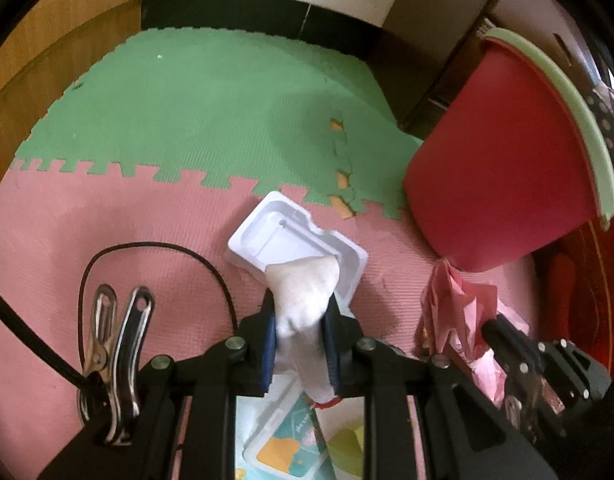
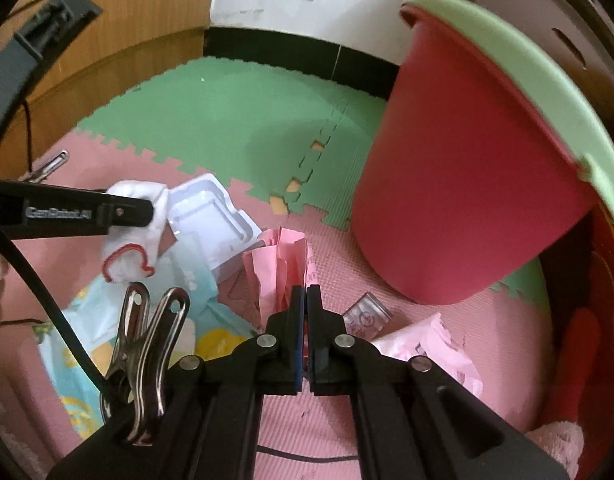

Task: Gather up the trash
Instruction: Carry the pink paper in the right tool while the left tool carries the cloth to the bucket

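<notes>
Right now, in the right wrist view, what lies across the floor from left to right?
White cloth with red trim held in the left gripper → white moulded plastic tray → crumpled pink paper pinched in the right gripper → small clear wrapper → red bucket with pale green rim.

The red bin's (image 2: 459, 184) inside is hidden — its rim (image 1: 567, 92) cut off.

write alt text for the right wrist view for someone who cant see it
The right gripper is shut on a crumpled pink paper above a pink and green foam floor mat, with a red plastic bin with a pale green rim close on the right. At left, the left gripper clamps a white cloth with red trim over a white plastic tray.
</notes>
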{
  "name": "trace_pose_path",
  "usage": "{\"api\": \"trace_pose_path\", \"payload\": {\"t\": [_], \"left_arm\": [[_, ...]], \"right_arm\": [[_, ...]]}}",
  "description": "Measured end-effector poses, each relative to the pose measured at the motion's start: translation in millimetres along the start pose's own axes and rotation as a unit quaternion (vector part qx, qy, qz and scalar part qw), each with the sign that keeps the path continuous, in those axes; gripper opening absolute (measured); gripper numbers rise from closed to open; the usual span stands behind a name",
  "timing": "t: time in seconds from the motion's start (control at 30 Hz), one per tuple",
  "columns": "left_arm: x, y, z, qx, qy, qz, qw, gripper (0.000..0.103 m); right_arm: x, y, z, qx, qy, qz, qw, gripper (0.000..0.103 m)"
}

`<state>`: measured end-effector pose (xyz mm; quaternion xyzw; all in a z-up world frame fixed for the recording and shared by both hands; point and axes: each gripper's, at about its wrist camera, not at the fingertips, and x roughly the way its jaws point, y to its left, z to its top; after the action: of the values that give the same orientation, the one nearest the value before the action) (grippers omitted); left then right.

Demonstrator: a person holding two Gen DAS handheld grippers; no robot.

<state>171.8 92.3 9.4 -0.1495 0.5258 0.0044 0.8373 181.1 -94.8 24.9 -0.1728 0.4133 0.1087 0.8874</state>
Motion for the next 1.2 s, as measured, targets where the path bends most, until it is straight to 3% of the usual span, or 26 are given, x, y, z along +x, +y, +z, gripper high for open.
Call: {"api": "trace_pose_path", "payload": {"t": [0.63,1.2], "left_arm": [[-98,-38,-29,0.025,-0.053,-0.022,0.9980,0.021],[-173,-81,-28,0.066,-0.114,-0.026,0.9909,0.021]], "right_arm": [[-108,-29,-45,0.068,-0.055,0.018,0.996,0.002],[-182,-57,-33,0.093,-0.127,0.025,0.987,0.002]]}}
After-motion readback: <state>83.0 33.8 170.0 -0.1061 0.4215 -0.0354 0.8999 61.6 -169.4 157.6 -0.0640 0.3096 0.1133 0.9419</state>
